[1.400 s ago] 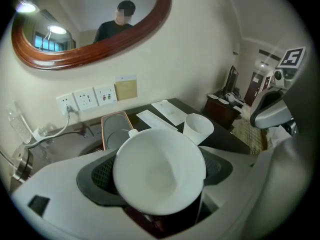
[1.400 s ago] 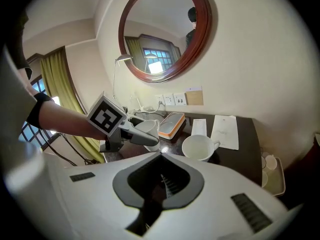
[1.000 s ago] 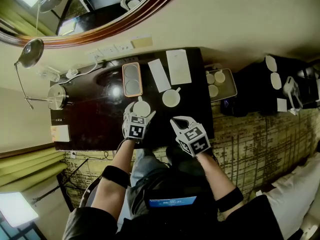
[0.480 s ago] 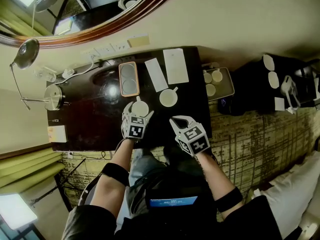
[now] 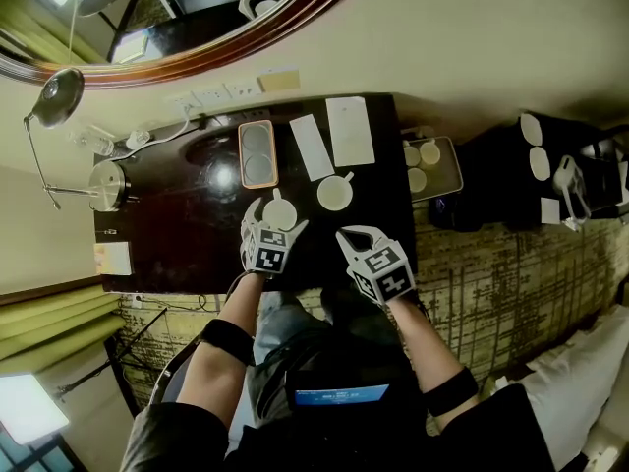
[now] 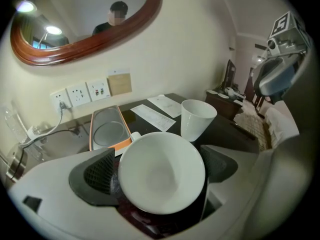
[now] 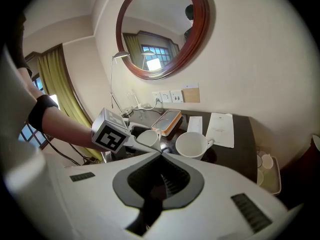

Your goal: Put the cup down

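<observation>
A white cup (image 6: 161, 171) stands on the dark table (image 5: 177, 234), seen from above as a white disc (image 5: 280, 208). My left gripper (image 5: 277, 218) straddles it. Its jaws have just been opening, and the mesh pads (image 6: 100, 171) now stand just off the cup's sides without pressing on it. A second white cup (image 5: 335, 192) with a handle stands to the right, also in the left gripper view (image 6: 197, 119) and the right gripper view (image 7: 192, 145). My right gripper (image 5: 352, 236) hovers shut and empty near the table's front edge, its tips (image 7: 161, 154) together.
An orange-rimmed tray (image 5: 259, 154) lies behind the cup, with two white paper sheets (image 5: 314, 147) (image 5: 351, 131) to its right. A desk lamp (image 5: 108, 187) stands at the left end. A small tray with round lids (image 5: 432, 165) sits right of the table. Wall sockets and a mirror lie beyond.
The left jaws stand a little wider round the cup. Both hands have stayed where they were.
</observation>
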Motion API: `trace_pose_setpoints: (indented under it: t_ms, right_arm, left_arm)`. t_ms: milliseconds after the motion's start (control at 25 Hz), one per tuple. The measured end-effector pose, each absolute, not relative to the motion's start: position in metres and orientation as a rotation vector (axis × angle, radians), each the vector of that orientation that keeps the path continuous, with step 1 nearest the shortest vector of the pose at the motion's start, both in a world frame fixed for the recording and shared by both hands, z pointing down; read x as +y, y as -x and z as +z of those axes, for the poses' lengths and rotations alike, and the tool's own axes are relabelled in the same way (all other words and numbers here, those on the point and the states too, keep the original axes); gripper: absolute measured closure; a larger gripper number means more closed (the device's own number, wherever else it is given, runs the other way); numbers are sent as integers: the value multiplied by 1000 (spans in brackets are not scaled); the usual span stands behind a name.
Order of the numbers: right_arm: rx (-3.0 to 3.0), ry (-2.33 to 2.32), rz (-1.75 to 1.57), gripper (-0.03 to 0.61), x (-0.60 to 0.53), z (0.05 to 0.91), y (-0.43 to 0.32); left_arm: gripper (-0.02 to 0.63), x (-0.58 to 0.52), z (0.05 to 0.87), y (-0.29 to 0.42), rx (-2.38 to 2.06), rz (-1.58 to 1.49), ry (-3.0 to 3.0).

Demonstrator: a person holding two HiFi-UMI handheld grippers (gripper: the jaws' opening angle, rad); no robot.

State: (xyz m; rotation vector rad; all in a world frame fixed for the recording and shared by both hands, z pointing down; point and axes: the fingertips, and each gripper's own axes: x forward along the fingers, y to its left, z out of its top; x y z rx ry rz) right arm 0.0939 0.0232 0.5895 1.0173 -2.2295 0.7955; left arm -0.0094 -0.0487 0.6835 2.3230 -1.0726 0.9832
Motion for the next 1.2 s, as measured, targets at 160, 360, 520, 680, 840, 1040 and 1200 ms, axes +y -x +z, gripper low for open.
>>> trace_pose_setpoints:
  t_ms: [160, 360, 520, 680, 840, 1040, 1200]
  right_arm:
    - [-2234, -1023, 791, 578, 18, 587, -96]
    - [-2239, -1006, 803, 578, 19, 591, -97]
    - [-2236, -994, 806, 578, 17, 587, -100]
    - [-2244, -1006, 793, 578, 9, 582, -103]
    - [-2267, -1017, 804, 578, 3, 576, -100]
    - [-2291, -1043, 782, 578, 0, 562, -95]
    - [-2293, -1049, 766, 578, 0, 558, -97]
  left_arm:
    - [81, -47, 670, 12, -1075, 995, -2332]
    - [81, -29, 644, 23, -1085, 1030, -2344]
    - [83, -22, 616, 33, -1126, 981, -2333]
    - [150, -17, 581, 40, -1148, 916, -2373]
    - [307, -14, 544, 50, -1183, 850, -2410]
    - [462, -5, 516, 62, -1206, 765, -2428]
    - [614, -1, 515, 73, -1244, 712, -2362]
